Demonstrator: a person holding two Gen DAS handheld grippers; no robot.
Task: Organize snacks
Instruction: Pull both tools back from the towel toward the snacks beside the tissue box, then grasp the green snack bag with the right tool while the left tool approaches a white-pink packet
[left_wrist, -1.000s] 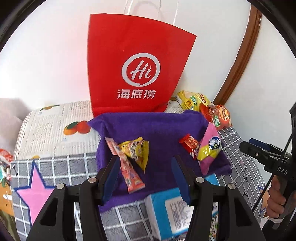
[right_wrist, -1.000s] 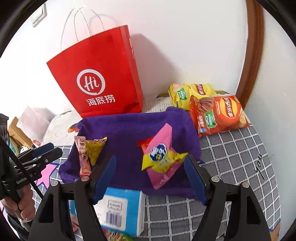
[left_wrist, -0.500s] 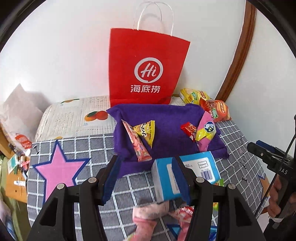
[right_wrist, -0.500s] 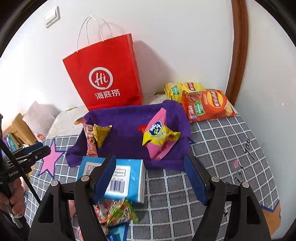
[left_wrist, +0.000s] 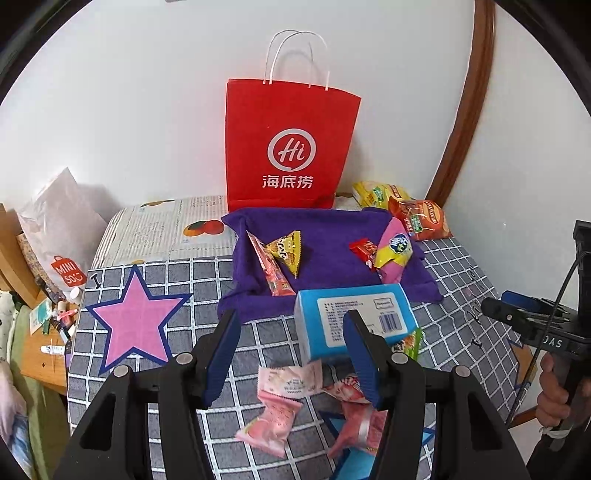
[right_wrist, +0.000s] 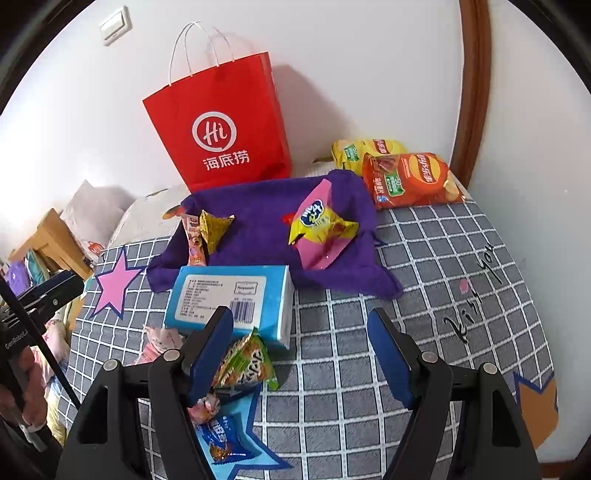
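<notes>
A purple cloth tray (left_wrist: 325, 229) (right_wrist: 258, 218) holds a pink stick snack (left_wrist: 271, 271), a yellow triangular pack (left_wrist: 286, 249), a small red pack (left_wrist: 360, 249) and a pink-yellow pack (left_wrist: 393, 251) (right_wrist: 317, 229). A blue tissue pack (left_wrist: 351, 317) (right_wrist: 229, 299) lies in front of it. Pink wrapped snacks (left_wrist: 280, 406) lie under my left gripper (left_wrist: 291, 354), which is open and empty. A green-orange snack (right_wrist: 245, 363) and a blue snack (right_wrist: 221, 443) lie by my right gripper (right_wrist: 301, 350), which is open and empty above the checked cloth.
A red paper bag (left_wrist: 290, 147) (right_wrist: 221, 122) stands against the wall behind the tray. Two chip bags (right_wrist: 406, 177) lie at the back right. A white plastic bag (left_wrist: 59, 229) and clutter sit off the left edge. The table (right_wrist: 424, 295) has a checked cover.
Both grippers have pulled back from the tray toward the front of the table. The tissue pack and the loose snacks in front of it have come into view.
</notes>
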